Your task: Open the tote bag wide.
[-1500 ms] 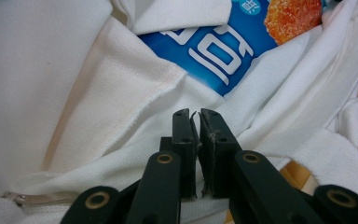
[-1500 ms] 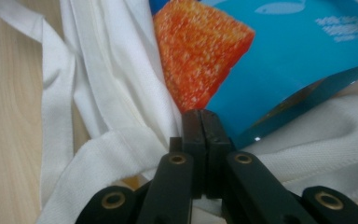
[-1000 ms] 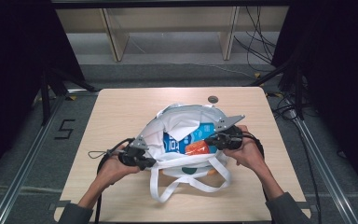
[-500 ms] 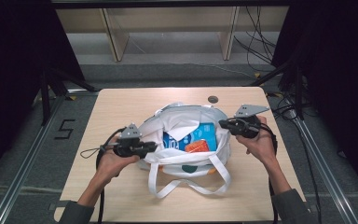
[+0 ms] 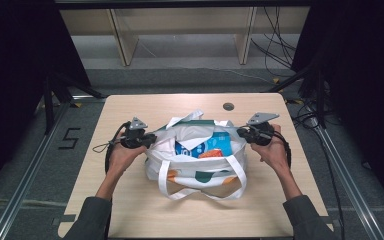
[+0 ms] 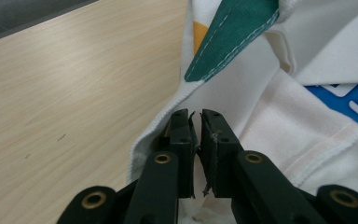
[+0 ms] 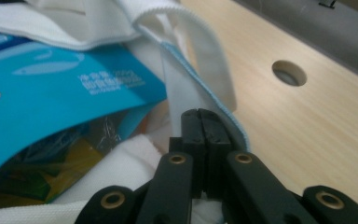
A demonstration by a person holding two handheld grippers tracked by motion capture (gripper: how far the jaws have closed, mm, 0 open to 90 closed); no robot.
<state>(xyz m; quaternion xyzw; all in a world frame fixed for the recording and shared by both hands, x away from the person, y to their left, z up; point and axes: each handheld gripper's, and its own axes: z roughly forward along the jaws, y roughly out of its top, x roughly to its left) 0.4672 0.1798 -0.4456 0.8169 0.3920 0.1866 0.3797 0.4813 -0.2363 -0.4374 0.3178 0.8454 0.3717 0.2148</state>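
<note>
The white bag [image 5: 195, 160] sat mid-desk [image 5: 130, 210], and the step in hand was pulling its mouth apart from both ends. The left hand-held gripper [image 6: 195, 135], jaws narrow and just closing, pinched the rim at one end; the right hand-held gripper [image 7: 204, 128] was clamped tight on the other end's rim (beside a strap). Next, a steady outward pull seemed needed, keeping the blue packet [image 5: 207, 145] inside.

White tote bag [image 5: 195, 165] on table [image 5: 130, 210], mouth spread. Left gripper [image 5: 147, 140] at bag's left rim, right gripper [image 5: 240, 133] at right rim. Blue package [image 5: 215, 144] visible inside.
</note>
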